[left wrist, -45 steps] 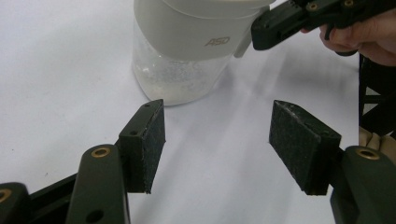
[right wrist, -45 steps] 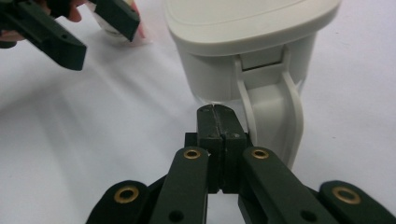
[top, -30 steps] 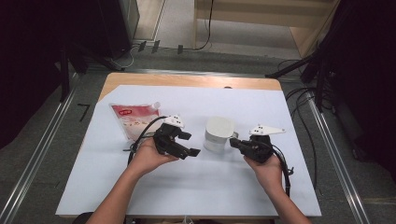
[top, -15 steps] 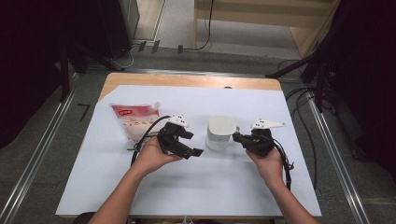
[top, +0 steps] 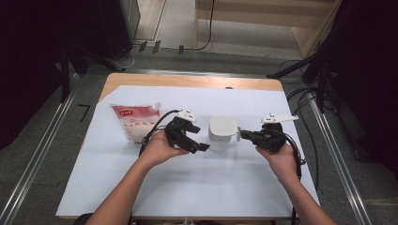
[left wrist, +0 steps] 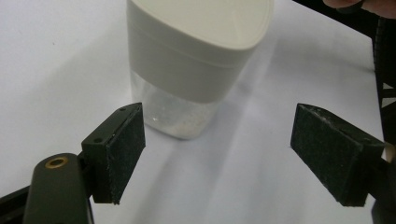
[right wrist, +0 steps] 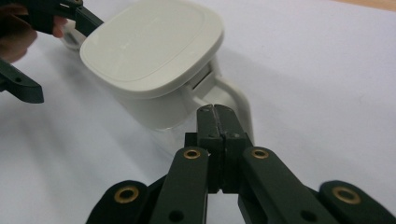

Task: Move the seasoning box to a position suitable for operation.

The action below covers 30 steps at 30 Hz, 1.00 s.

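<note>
On the white sheet [top: 187, 187] covering the bench [top: 141, 80], near its middle, a small container [top: 222, 132] is stood upright: a clear lower body, an off-white upper band and a flat off-white lid with rounded corners, with a loop handle [right wrist: 236, 100] on the side facing the right claw. Granular white contents are seen through the clear base in the left gripper view. Just left of the container, the left claw [top: 199, 143] is held in a hand [top: 157, 149]; its jaws are parted wide, nothing is gripped between them, and the container [left wrist: 196, 60] is seen ahead of the two pads [left wrist: 123, 151], apart from them. Just right of the container, the right claw [top: 244, 135] is held in the other hand [top: 280, 159]; its jaws are pressed together with nothing between them, and their tips [right wrist: 215, 116] are placed against or just in front of the handle; whether contact is made cannot be told. A grey three-cornered plate is carried on top of each claw. Well to the left of the container, near the sheet's far left corner, a clear pouch [top: 136, 121] with a red printed top and a white spout is laid flat. Black cables are trailed from both claws.
</note>
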Tool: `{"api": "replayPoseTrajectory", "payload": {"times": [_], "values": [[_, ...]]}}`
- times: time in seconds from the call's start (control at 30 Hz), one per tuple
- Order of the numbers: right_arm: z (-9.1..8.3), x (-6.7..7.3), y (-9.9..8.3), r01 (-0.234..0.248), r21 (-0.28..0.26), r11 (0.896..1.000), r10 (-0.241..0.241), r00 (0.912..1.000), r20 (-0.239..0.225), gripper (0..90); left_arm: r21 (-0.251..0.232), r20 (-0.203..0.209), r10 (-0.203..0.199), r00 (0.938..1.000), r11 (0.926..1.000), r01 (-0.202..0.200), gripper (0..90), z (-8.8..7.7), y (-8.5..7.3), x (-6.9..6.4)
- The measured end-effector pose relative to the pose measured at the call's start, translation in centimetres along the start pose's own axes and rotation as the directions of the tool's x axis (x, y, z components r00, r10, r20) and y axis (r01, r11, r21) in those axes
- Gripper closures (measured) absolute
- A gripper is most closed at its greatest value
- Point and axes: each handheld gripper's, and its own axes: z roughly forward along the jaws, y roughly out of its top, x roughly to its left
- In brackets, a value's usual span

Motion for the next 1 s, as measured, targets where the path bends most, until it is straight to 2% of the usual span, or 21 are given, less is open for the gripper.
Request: {"api": "replayPoseTrajectory", "payload": {"times": [0.07,0.1,0.27,0.37,0.47,0.63,0.7,0.83,0.87,1.0], "values": [[-0.3,-0.4,0.0,-0.013,-0.001,1.000,0.013,0.9999,0.001,90.0,0.014,-0.004,0.026,0.9996,0.9996,-0.026,19.0,0.1,0.3,0.2],[-0.3,-0.6,-0.1,-0.017,0.001,1.000,0.017,0.9999,-0.003,90.0,-0.008,0.009,0.029,0.9995,0.9996,-0.029,19.0,0.1,0.4,0.4],[-0.2,-1.0,-0.2,-0.012,0.003,1.000,0.012,0.9999,0.008,90.0,-0.016,0.073,0.074,0.9946,0.9972,-0.073,15.1,0.2,1.1,1.2],[0.0,-1.3,-0.1,-0.014,0.002,1.000,0.014,0.9998,0.013,90.0,0.006,0.070,0.105,0.9920,0.9944,-0.106,14.8,0.4,1.8,1.5],[0.4,-1.5,0.1,-0.001,0.009,1.000,0.001,0.9999,0.017,90.0,-0.001,0.063,0.101,0.9929,0.9949,-0.101,14.8,0.8,2.2,2.1],[0.8,-1.7,0.6,-0.001,0.012,1.000,0.001,1.0000,0.008,90.0,-0.001,0.083,0.096,0.9919,0.9954,-0.096,14.8,1.5,2.8,2.5],[0.9,-1.7,0.8,0.008,0.004,1.000,-0.008,0.9999,0.008,90.0,0.022,0.065,0.104,0.9925,0.9942,-0.105,14.9,1.8,3.0,2.6],[1.2,-1.6,1.0,0.003,0.002,1.000,-0.003,1.0000,0.004,90.0,0.016,0.097,0.107,0.9895,0.9940,-0.109,15.9,2.4,3.3,2.7],[1.4,-1.5,0.9,0.000,-0.002,1.000,0.000,1.0000,0.006,90.0,0.016,0.099,0.125,0.9871,0.9917,-0.128,15.9,2.6,3.4,2.7],[1.4,-1.6,0.9,-0.004,-0.006,1.000,0.004,1.0000,0.003,90.0,0.018,0.109,0.123,0.9864,0.9919,-0.126,15.9,3.2,3.3,2.9]]}}
